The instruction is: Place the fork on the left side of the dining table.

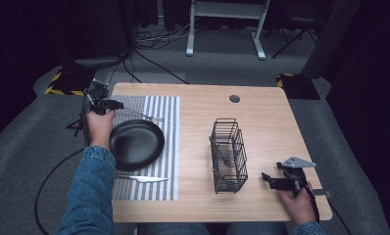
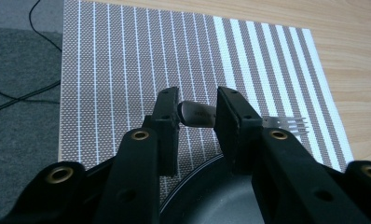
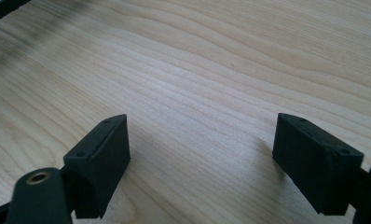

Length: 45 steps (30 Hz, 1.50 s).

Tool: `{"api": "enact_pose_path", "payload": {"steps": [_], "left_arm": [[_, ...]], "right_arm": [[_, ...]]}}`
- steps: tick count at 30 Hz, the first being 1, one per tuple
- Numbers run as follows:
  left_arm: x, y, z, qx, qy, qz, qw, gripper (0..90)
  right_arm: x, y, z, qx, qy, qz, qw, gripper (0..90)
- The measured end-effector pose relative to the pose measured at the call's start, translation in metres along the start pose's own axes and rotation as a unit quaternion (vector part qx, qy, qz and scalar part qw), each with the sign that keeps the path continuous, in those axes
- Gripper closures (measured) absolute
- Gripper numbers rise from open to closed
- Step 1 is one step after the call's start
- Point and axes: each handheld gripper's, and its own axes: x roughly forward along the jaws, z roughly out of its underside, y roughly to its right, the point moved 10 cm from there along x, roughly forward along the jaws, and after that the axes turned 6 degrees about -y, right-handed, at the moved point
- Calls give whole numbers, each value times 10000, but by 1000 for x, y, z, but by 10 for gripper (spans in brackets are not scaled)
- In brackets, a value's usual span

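The left hand-held gripper (image 2: pixel 197 114) clamps a fork (image 2: pixel 286 123) by its handle, which lies crosswise between the jaws above the striped mat (image 2: pixel 127 56), tines pointing toward the mat's pale stripes. Just below it sits the black plate (image 1: pixel 136 144), whose rim lies under the jaws (in the left gripper view). A white knife (image 1: pixel 144 179) lies on the mat near the plate. The right hand-held gripper (image 1: pixel 267 180) rests on the worktop (image 1: pixel 271 117) beside the wire basket (image 1: pixel 228 155), jaws spread wide with nothing between them.
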Motion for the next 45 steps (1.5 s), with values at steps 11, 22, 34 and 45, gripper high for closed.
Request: {"api": "enact_pose_path", "payload": {"steps": [11,22,34,45], "left_arm": [[4,-11,5,-130,-72,-16,9999,699],[7,-17,8,-190,-90,-23,9998,698],[-14,-13,3,-51,159,-53,9998,663],[-60,8,8,439,487,-54,9978,562]], "right_arm": [[0,0,0,10,-6,10,10000,191],[0,0,0,12,-3,10,10000,192],[0,0,0,17,-5,17,10000,192],[0,0,0,10,-4,15,10000,196]]}}
